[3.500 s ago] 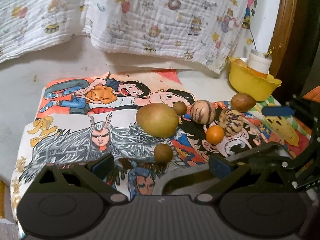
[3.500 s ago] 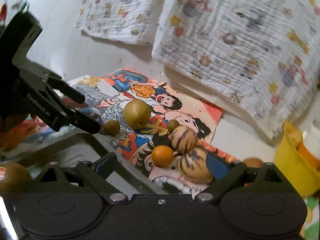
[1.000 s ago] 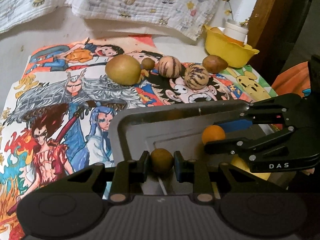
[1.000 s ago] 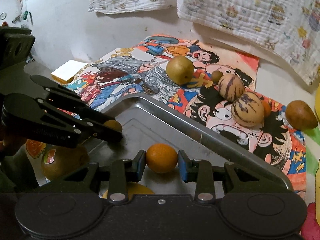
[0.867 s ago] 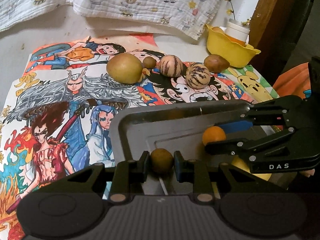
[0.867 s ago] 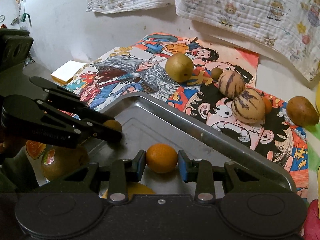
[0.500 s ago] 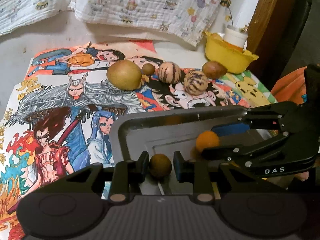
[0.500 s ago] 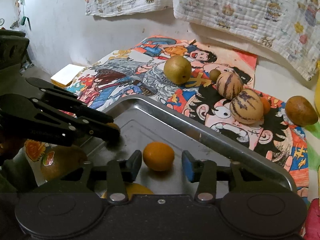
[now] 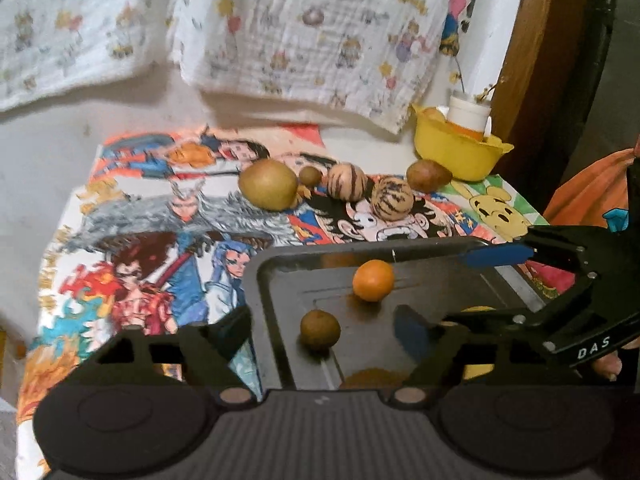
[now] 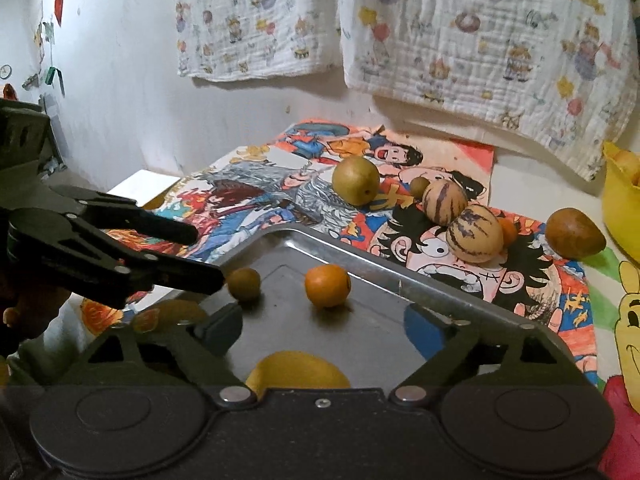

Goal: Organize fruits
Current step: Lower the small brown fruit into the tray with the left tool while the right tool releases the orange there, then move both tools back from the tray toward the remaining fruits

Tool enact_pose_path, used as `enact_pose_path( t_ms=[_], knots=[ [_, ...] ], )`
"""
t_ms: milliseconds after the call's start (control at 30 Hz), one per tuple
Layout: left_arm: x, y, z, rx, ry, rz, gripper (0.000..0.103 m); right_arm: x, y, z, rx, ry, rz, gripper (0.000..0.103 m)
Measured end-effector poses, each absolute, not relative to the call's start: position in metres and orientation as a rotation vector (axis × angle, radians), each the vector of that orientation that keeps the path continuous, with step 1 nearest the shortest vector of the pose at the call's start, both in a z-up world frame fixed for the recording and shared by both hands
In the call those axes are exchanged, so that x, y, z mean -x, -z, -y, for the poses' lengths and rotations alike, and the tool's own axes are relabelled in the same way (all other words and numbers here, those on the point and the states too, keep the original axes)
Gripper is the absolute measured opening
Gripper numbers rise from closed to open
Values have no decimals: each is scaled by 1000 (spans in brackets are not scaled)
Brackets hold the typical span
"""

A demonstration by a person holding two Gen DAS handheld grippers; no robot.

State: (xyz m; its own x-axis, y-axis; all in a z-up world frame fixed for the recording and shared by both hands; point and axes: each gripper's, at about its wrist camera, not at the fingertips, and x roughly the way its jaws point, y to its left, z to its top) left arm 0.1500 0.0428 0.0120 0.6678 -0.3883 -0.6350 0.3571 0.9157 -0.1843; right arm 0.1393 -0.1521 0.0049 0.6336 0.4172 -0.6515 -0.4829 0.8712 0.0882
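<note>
A metal tray (image 9: 280,264) (image 10: 440,288) lies on the cartoon mat. In it lie a small brown fruit (image 9: 320,329) (image 10: 244,284), a small orange (image 9: 373,280) (image 10: 327,285) and a yellow fruit (image 10: 298,372) near the camera. My left gripper (image 9: 326,326) is open and empty around the brown fruit without touching it. My right gripper (image 10: 322,326) is open and empty just behind the orange. On the mat beyond the tray lie a green-brown pear (image 9: 267,189) (image 10: 356,179), two striped melons (image 9: 391,203) (image 10: 474,239), a small brown fruit (image 9: 310,176) and a brown oval fruit (image 9: 429,176) (image 10: 575,233).
A yellow bowl (image 9: 460,152) (image 10: 620,208) holding a white cup stands at the back right by a wooden post. Printed cloths hang on the wall behind. A small orange (image 10: 509,231) is half hidden behind the nearer melon. A white box (image 10: 140,188) lies at the mat's left edge.
Both grippers opened wide and let go: the brown fruit and the orange now rest on the tray floor. Both grippers pulled back and up slightly.
</note>
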Motion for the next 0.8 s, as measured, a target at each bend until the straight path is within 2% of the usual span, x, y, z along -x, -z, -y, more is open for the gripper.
enact_pose_path(
  t_ms=[133,200,533,800],
  knots=[
    [-128,-18,-46,49,404,-677,102,-118,-8,151,102,-520,-677,100],
    [-117,-19,-48,54,402,-654,102,-107,-9,150,109,-513,-657,102],
    [-69,-13,-49,-29,465,-621,103,-54,-8,150,163,-527,-630,102],
    [-45,-2,-44,-89,458,-651,103,-36,3,164,133,-466,-677,102]
  ],
)
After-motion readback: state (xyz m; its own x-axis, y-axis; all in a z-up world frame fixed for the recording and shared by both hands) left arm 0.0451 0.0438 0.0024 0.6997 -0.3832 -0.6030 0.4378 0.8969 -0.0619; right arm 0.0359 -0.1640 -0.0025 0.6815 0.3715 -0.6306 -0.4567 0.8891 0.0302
